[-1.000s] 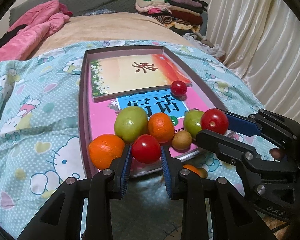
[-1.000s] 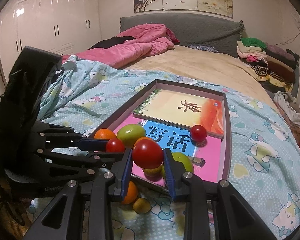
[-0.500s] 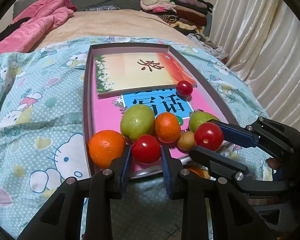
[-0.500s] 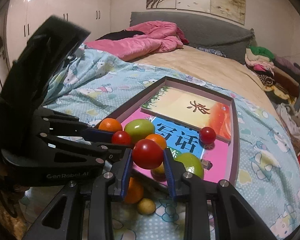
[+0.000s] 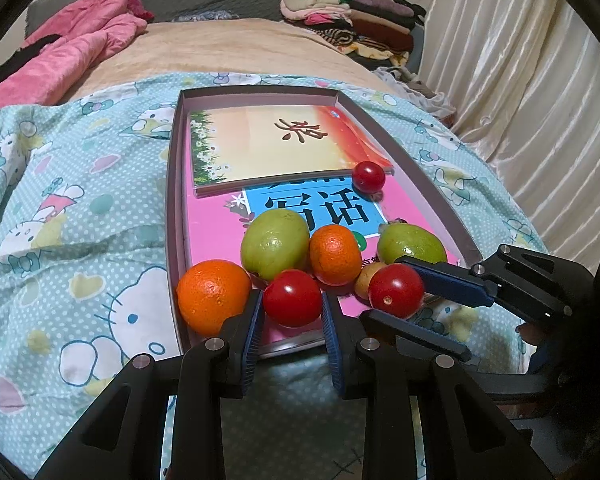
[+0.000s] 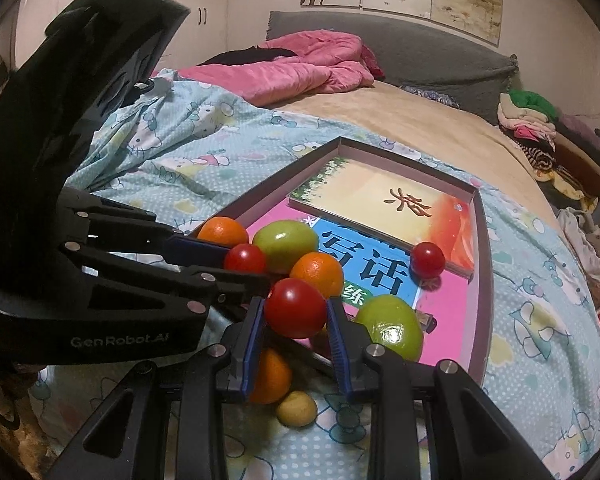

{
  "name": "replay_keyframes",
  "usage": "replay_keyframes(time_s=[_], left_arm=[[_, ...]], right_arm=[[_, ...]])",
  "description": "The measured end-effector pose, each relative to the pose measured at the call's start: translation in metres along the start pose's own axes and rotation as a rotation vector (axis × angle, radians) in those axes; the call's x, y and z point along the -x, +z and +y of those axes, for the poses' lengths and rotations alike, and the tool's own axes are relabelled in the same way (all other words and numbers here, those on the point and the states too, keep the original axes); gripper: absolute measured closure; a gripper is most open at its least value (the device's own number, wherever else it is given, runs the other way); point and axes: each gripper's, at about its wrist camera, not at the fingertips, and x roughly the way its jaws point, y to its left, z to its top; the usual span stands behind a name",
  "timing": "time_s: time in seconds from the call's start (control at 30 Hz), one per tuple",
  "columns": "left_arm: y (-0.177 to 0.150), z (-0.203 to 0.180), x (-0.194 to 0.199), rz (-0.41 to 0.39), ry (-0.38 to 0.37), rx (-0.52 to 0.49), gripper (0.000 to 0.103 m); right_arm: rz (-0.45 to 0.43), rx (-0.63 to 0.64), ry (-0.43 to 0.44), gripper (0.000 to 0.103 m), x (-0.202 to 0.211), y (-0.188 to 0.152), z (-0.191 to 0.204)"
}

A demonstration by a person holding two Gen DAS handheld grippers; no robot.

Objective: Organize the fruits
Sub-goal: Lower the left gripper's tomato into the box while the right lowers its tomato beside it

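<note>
Meanwhile each gripper, left gripper (image 5: 292, 304) and right gripper (image 6: 295, 309), clamps a cherry tomato beside crowded fruit.

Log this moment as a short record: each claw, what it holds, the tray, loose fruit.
left claw: shut on a red tomato, at the tray's near edge
right claw: shut on a second red tomato, above the tray's near edge
tray: on the bed, two books inside
fruit in tray: big orange, two green fruits, small orange, one free tomato by the upper book
fruit off tray: an orange and a small yellow fruit on the blanket
</note>
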Motion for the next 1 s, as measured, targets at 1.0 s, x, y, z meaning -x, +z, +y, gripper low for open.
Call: replay_keyframes(time_s=[1.0], left_arm=[[-0.0009, -0.0008, -0.0005, 0.004, -0.002, 0.006, 0.074]], right_arm=[[-0.008, -0.045, -0.019, 0.072, 0.0005, -0.0012, -0.0074]])
